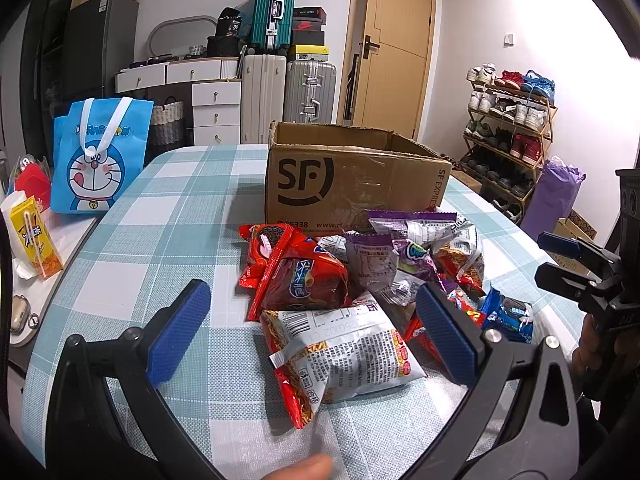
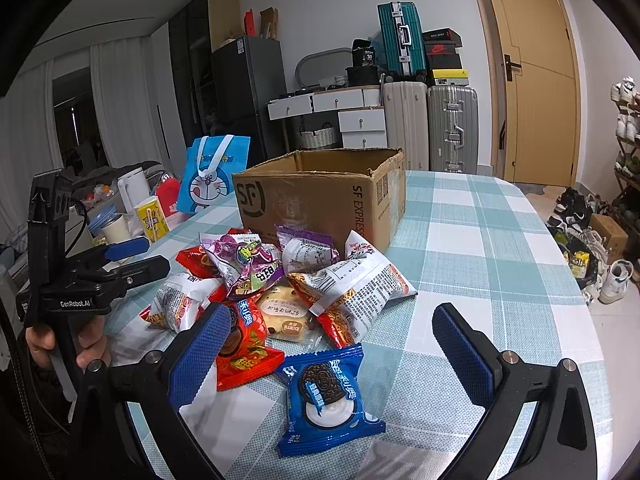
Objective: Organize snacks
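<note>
Heap of crinkled foil snack packets point(image 1: 360, 280) in red, purple and silver: centre of teal-and-white checked tablecloth point(image 1: 168, 216), touching the front of the open brown corrugated cardboard box point(image 1: 344, 176) printed "SF". Blue cream-sandwich-biscuit packet point(image 2: 326, 396): lying flat, nearest edge of the heap. Left gripper point(image 1: 312, 336): blue pads spread wide, nothing held, straddling a silver noodle-snack packet point(image 1: 352, 356). Right gripper point(image 2: 328, 356): likewise spread and empty, above the blue packet. Blue cartoon-cat tote bag point(image 1: 96, 156): upright, far left.
</note>
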